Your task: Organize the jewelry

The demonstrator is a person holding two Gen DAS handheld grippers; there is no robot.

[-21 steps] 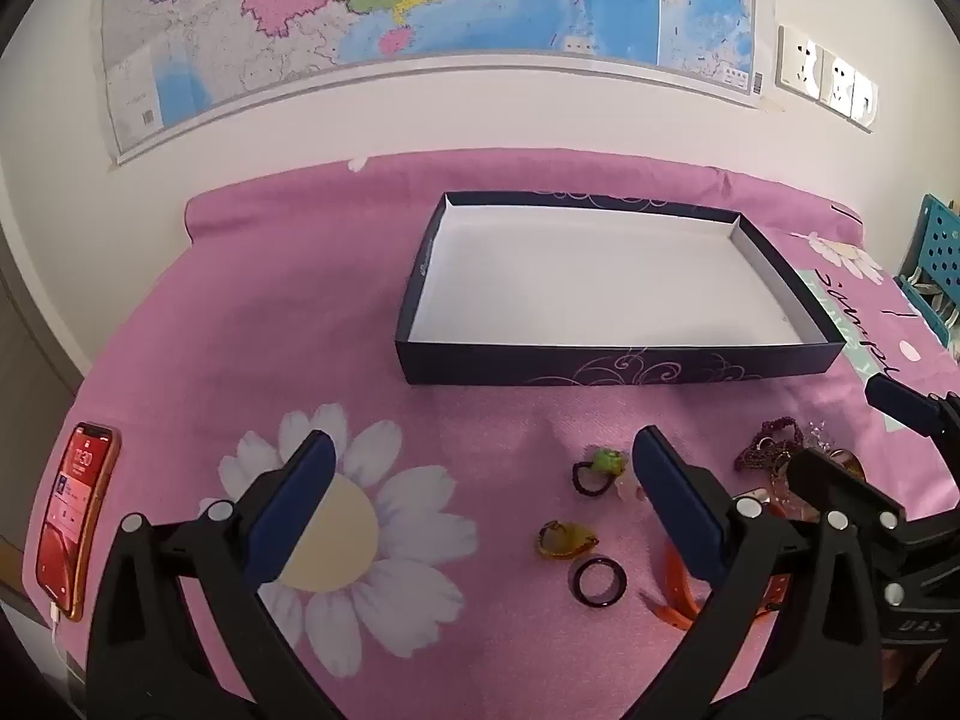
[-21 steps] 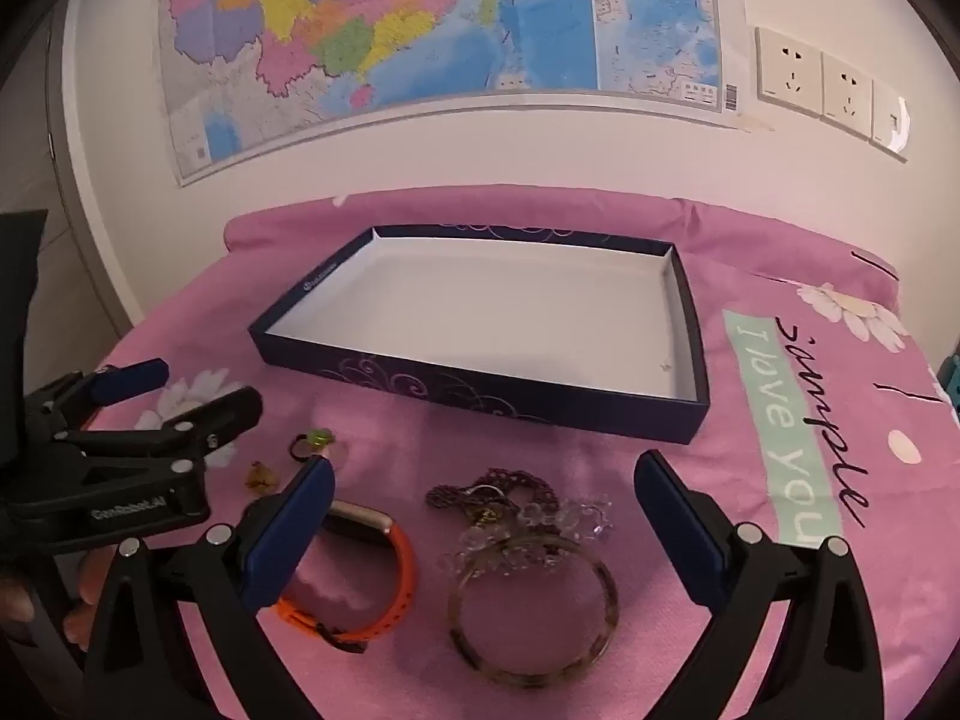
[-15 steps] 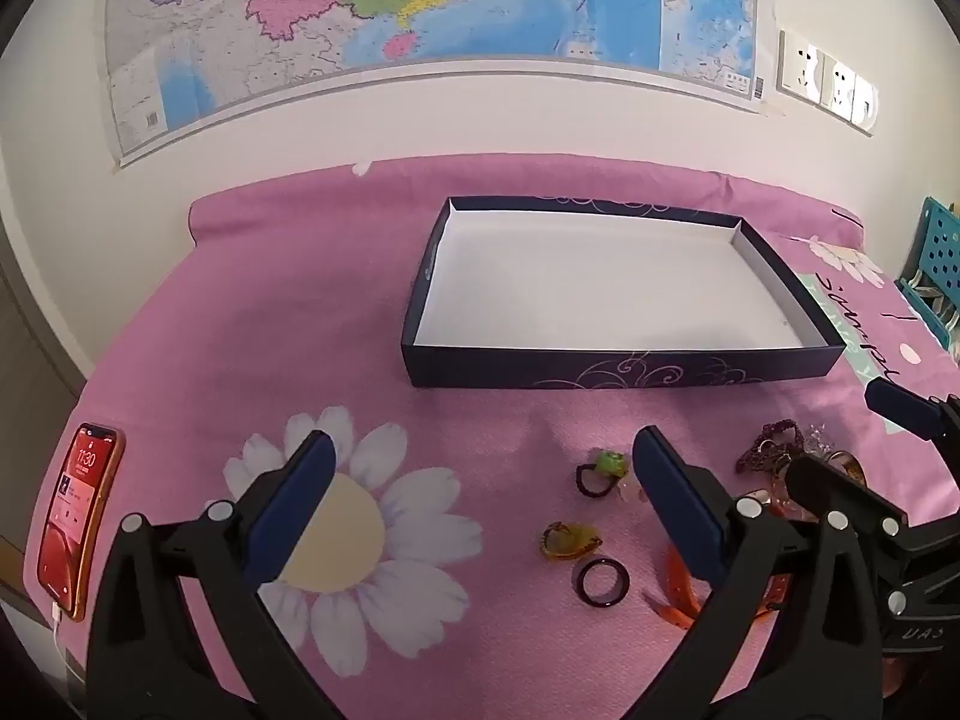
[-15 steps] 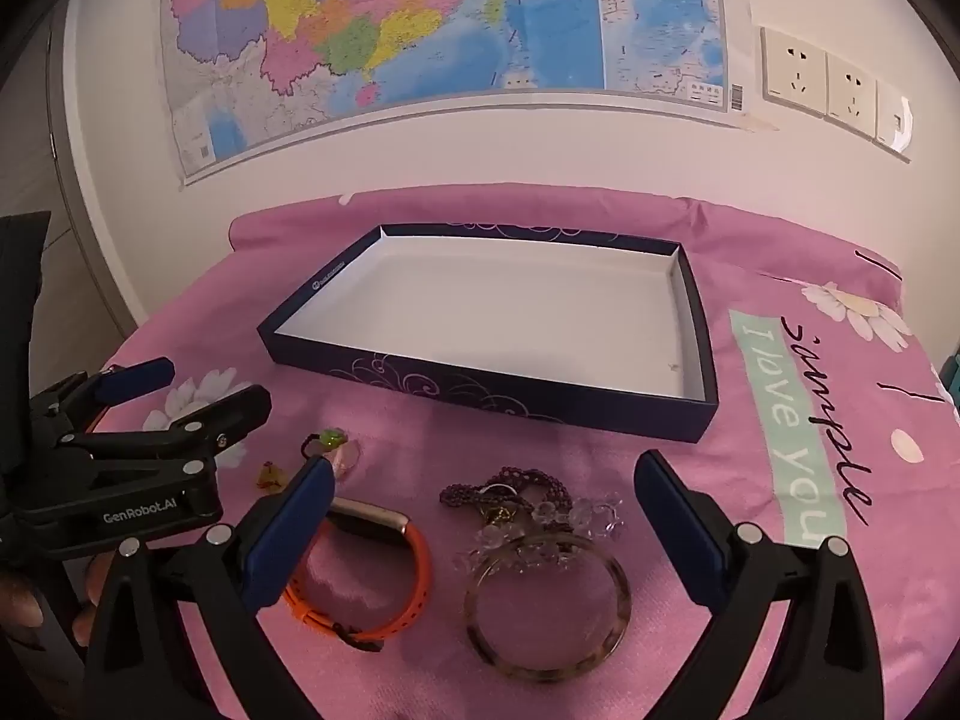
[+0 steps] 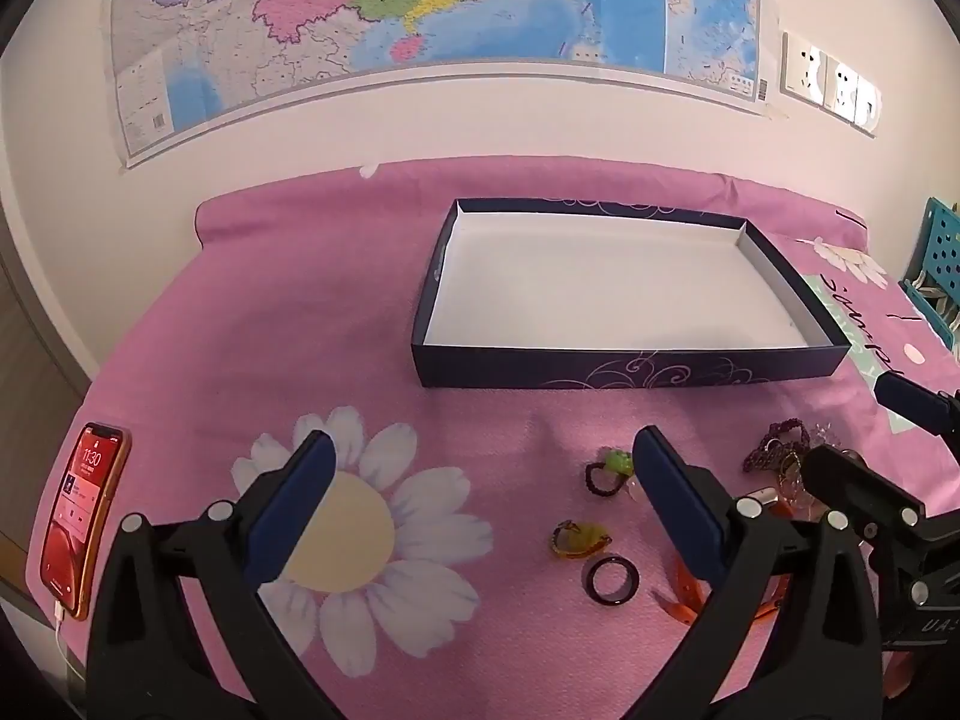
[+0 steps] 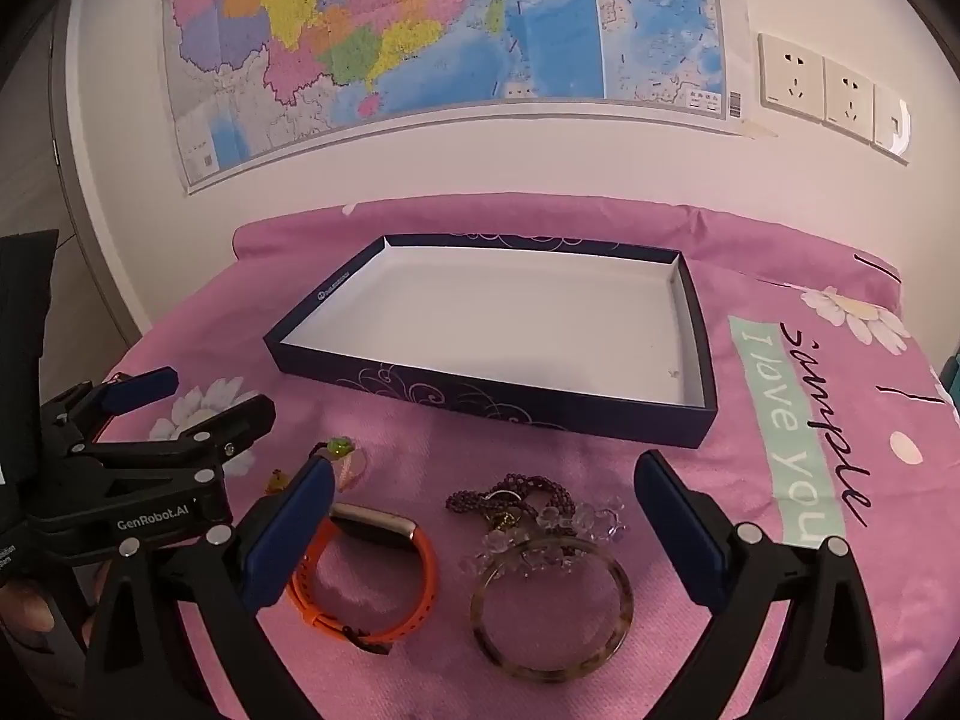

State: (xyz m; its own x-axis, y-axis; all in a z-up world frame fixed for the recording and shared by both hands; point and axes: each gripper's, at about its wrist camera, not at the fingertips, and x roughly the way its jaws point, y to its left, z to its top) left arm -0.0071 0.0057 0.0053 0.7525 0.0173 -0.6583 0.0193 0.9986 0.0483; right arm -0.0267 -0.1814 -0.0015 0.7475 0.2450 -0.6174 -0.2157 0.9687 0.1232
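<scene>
Mottled bangle (image 6: pixel 552 606) looks stiff, light, slippery; pinch its rim. Both grippers' fingers (image 6: pixel 288 531) spread, empty.

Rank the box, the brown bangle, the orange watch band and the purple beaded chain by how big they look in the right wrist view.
1. box
2-3. brown bangle and orange watch band: alike, no ranking
4. purple beaded chain, though it lies farther from the camera

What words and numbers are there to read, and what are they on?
"GenRobot.AI": on the left gripper, seen from the right wrist camera.
"11:30": on the red phone's screen.
"I love you" and "simple": on the pink bedsheet.
Wall map print and the logo on the box rim: too small to read.
</scene>
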